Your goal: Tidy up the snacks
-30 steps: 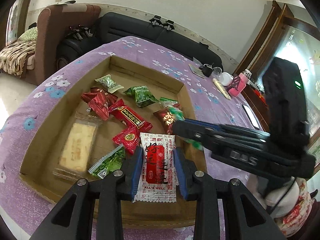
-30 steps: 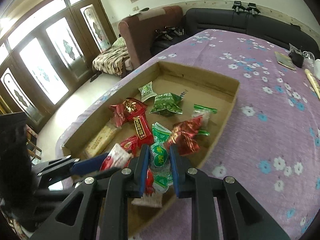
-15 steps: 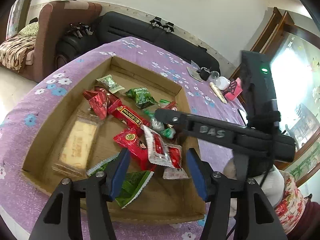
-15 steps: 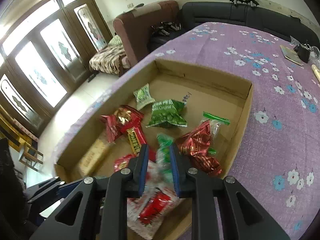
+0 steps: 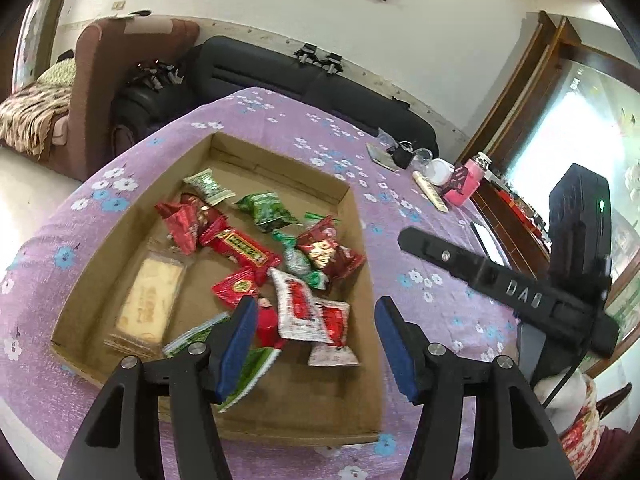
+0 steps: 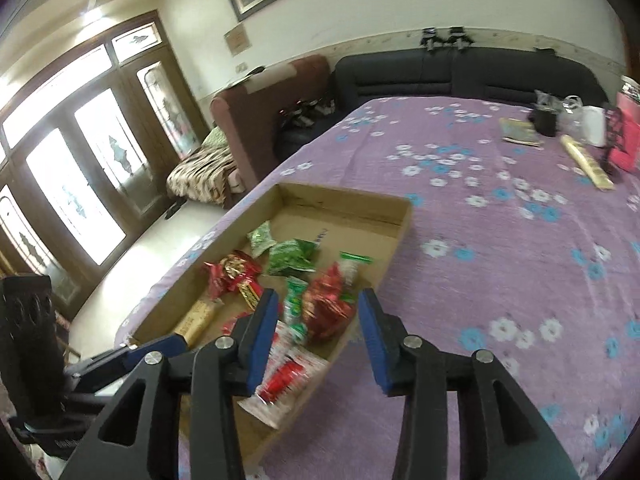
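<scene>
A shallow cardboard box point(image 5: 362, 264) lies on the purple flowered tablecloth and holds several red and green snack packets. A white-and-red packet point(image 5: 308, 312) lies near the box's front, a green candy point(image 5: 298, 260) beside a dark red packet point(image 5: 328, 254). My left gripper point(image 5: 314, 332) is open and empty above the box's near end. My right gripper point(image 6: 318, 336) is open and empty, raised over the box's near right corner point(image 6: 394, 240); its body shows in the left wrist view point(image 5: 504, 288). The green candy point(image 6: 296, 304) lies in the box.
A wafer pack point(image 5: 150, 304) lies at the box's left. At the table's far right stand a pink bottle point(image 5: 466, 184), a white cup point(image 5: 438, 170), a black object point(image 5: 402, 154) and a long stick pack point(image 5: 430, 192). Sofas stand behind the table.
Both grippers opened. The left let go of the white-and-red packet and the right let go of the green candy; both now lie in the box. Both grippers pulled up and back.
</scene>
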`<action>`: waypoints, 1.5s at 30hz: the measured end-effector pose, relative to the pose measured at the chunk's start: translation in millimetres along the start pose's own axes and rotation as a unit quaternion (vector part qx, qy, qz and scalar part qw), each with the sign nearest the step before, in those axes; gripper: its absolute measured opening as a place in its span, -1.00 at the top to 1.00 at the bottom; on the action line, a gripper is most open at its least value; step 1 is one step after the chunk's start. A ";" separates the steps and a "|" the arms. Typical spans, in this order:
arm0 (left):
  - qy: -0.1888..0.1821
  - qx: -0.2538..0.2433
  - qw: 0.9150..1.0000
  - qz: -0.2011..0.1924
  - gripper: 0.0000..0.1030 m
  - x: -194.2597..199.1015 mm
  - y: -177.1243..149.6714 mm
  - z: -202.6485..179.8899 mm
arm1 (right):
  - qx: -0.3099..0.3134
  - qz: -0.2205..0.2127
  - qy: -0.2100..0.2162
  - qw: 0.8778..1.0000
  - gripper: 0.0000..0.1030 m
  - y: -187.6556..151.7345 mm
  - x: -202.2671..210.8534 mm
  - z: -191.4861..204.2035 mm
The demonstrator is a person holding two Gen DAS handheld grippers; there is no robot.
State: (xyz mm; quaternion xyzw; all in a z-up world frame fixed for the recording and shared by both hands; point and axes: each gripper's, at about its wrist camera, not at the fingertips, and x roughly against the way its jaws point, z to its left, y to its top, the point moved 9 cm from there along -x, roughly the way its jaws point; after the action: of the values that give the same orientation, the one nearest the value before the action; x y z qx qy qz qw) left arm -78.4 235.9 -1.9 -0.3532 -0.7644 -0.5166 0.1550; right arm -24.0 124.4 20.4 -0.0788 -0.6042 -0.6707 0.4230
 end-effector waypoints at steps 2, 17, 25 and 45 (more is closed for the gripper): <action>0.001 -0.010 1.000 -0.005 -0.25 2.3 1.6 -8.4 | -0.004 -0.006 -0.010 1.000 0.19 -5.7 5.8 -7.3; 0.206 -0.151 0.946 -0.201 -0.71 100.9 65.9 -49.1 | -0.008 -0.051 -0.023 0.998 0.04 -20.9 46.9 -23.5; 0.181 -0.096 0.937 -0.283 -0.99 142.3 73.6 -59.0 | 0.002 -0.042 -0.006 0.999 0.04 -30.1 43.7 -8.5; 0.278 -0.012 0.952 -0.129 -0.99 58.4 31.3 17.9 | 0.110 -0.031 -0.046 0.992 -0.23 -52.2 28.8 40.3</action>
State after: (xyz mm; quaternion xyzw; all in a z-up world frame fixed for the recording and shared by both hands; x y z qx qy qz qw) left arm -95.1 281.0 47.0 -0.0963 -0.7238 -0.6192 0.2889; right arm -93.1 141.6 9.7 -0.0439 -0.6950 -0.6087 0.3801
